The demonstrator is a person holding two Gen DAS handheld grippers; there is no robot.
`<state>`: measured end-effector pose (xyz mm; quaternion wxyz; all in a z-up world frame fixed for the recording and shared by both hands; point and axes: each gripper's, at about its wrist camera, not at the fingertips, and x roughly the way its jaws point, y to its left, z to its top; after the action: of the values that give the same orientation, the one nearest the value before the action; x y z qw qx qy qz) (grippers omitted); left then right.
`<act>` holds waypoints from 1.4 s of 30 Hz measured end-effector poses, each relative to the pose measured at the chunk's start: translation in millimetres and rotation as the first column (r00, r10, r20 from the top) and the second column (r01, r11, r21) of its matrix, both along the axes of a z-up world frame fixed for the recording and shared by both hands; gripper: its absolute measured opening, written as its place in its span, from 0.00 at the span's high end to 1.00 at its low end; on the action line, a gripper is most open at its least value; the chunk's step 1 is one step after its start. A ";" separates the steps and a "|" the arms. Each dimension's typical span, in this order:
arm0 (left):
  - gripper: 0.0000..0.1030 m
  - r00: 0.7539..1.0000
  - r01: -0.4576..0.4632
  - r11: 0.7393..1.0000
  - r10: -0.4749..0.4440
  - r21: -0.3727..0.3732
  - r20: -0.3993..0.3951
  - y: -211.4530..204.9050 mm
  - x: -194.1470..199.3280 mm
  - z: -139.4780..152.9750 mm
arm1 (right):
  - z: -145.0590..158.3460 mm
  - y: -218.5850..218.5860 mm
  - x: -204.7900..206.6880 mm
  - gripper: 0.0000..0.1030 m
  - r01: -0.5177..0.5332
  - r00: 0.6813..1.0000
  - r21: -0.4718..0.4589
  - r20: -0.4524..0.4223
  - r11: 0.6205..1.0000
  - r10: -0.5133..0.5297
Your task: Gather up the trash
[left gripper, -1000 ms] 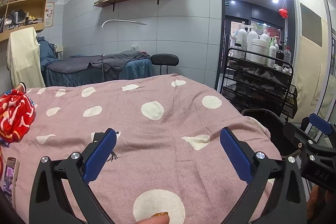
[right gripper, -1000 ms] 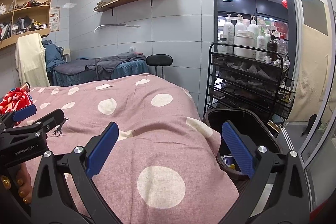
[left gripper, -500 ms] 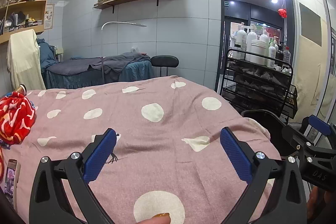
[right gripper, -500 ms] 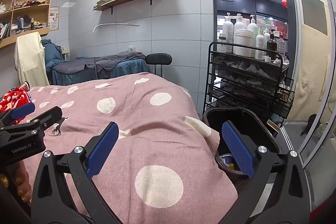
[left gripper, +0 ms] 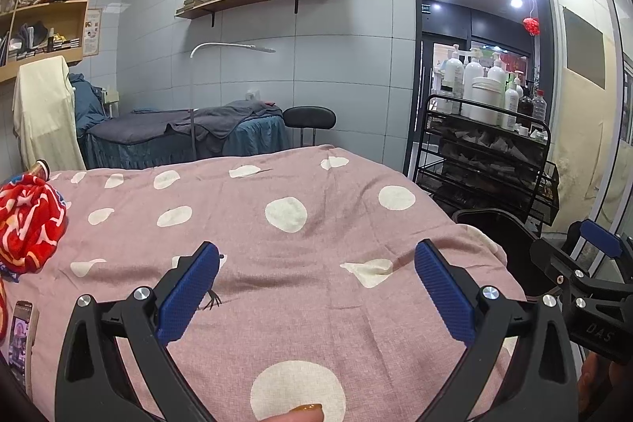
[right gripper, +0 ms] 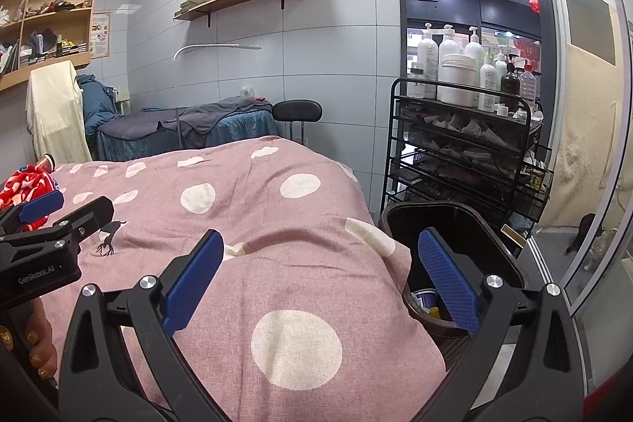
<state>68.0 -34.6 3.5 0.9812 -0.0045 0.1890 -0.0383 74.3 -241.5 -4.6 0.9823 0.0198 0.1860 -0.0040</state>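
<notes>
A black trash bin (right gripper: 474,224) stands on the floor at the right edge of the bed, with a few small items at its bottom (right gripper: 429,301); in the left wrist view only its rim (left gripper: 498,228) shows. My left gripper (left gripper: 316,279) hovers open over the pink dotted bedspread (left gripper: 300,263), nothing between its blue pads. My right gripper (right gripper: 318,271) is also open and empty, its right finger (right gripper: 447,275) over the bin's mouth. Each gripper appears at the edge of the other's view. No loose trash shows on the bedspread.
A red patterned cloth (left gripper: 27,224) and a phone (left gripper: 19,333) lie at the bed's left side. A black wire cart (right gripper: 463,153) loaded with bottles stands behind the bin. Beyond are a second bed (left gripper: 186,137), a stool (left gripper: 308,117) and wall shelves.
Both views have shifted only slightly; the grippers stay open and empty over the bed, with the bin in about the same place.
</notes>
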 end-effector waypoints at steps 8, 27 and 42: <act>0.05 1.000 0.002 1.000 -0.002 0.004 0.001 -0.6 -2.2 -0.9 | 0.5 -0.5 -0.9 0.05 -0.001 1.000 0.001 -0.001 1.000 0.001; 0.05 1.000 0.012 1.000 -0.012 0.003 -0.001 -1.3 -2.3 -3.0 | 1.8 0.0 -1.3 0.05 0.003 1.000 0.000 -0.001 1.000 -0.003; 0.05 1.000 0.004 1.000 -0.004 -0.021 -0.011 5.3 1.1 -3.4 | 1.6 1.3 -0.8 0.05 -0.002 1.000 -0.001 -0.009 1.000 0.002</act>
<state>69.1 -29.3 0.0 0.9800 -0.0146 0.1939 -0.0423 73.5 -240.2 -3.0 0.9815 0.0192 0.1902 -0.0032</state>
